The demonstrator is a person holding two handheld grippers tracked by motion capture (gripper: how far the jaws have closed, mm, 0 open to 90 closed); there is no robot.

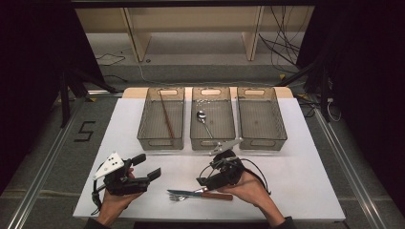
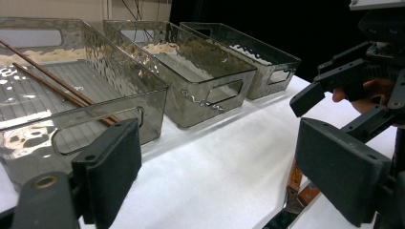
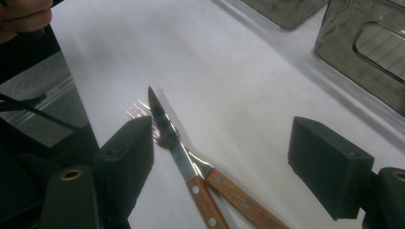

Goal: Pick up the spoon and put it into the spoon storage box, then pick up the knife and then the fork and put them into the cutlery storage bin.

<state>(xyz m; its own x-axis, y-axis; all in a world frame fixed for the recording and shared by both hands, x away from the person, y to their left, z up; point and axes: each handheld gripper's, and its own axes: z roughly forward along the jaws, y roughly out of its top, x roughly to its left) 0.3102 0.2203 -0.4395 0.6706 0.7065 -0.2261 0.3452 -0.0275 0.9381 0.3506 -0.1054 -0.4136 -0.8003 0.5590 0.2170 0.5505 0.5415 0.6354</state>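
Where floor (image 1: 57,143) meets table (image 1: 296,181), "5" (image 1: 84,131) reads.

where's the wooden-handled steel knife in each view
High view: the wooden-handled steel knife lies near the table's front edge, under the right gripper, beside the wooden-handled fork.
Left gripper view: a bit of wooden handle at the bottom right, near the right jaw; knife or fork, I cannot tell.
Right gripper view: low centre between the open jaws, blade across the fork's neck.
Shared landmark: the clear grey plastic bins.
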